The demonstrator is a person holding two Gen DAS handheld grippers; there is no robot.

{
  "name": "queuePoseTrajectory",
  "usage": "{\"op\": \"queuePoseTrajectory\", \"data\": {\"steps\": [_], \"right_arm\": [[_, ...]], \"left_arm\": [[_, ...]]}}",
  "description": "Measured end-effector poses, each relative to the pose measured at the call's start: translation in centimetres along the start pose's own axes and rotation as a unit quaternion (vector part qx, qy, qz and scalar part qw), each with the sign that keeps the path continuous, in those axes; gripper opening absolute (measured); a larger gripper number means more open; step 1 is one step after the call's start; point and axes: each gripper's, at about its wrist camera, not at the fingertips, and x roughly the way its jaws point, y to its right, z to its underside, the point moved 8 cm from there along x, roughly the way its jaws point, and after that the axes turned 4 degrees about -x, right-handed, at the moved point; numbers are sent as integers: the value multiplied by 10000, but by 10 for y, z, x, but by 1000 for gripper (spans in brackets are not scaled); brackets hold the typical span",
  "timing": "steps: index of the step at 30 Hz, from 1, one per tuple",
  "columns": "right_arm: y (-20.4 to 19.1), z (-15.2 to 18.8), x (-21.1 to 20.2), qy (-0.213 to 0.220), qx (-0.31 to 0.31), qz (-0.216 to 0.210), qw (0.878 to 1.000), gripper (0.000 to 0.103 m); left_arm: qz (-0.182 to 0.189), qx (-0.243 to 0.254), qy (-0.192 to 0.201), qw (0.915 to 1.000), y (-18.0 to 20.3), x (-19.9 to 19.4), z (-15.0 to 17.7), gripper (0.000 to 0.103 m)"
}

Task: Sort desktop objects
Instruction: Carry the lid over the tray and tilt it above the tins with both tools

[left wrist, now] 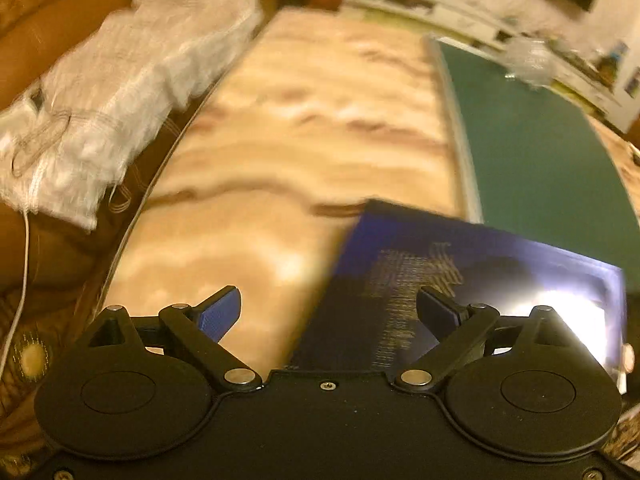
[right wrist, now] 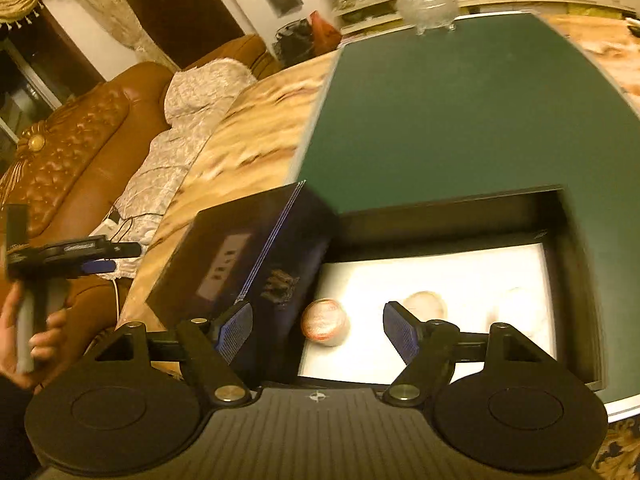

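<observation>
On the green mat's near edge sits an open black box with a small round ball on its white lining. Against its left wall leans the dark blue lid. Both the left gripper and right gripper are spread, grasping nothing.

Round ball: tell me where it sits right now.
In the right wrist view, the round ball lies in the open black box, at its lower left on the white lining, beside the dark blue lid.
</observation>
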Motion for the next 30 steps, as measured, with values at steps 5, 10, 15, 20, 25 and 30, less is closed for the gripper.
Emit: {"op": "queuePoseTrajectory", "data": {"steps": [5,10,15,20,25,30], "right_arm": [[-14,-4,27,-131,126,11,9998,77],[-17,-7,47,-242,332,8,9992,77],[-18,-6,56,-246,425,-42,9988,77],[-21,-3,61,-336,462,-265,9980,70],[-18,-2,58,-298,472,-215,9982,70],[-7,-4,48,-261,480,-138,9984,71]], "left_arm": [[285,-92,-249,9992,-13,33,-3,96],[511,-12,-353,9981,-7,57,-1,96],[927,-75,-410,9948,1,66,-3,94],[1579,3,-647,9853,25,68,4,78],[1393,265,-589,9881,41,60,12,78],[1467,524,-551,9863,58,43,24,77]]}}
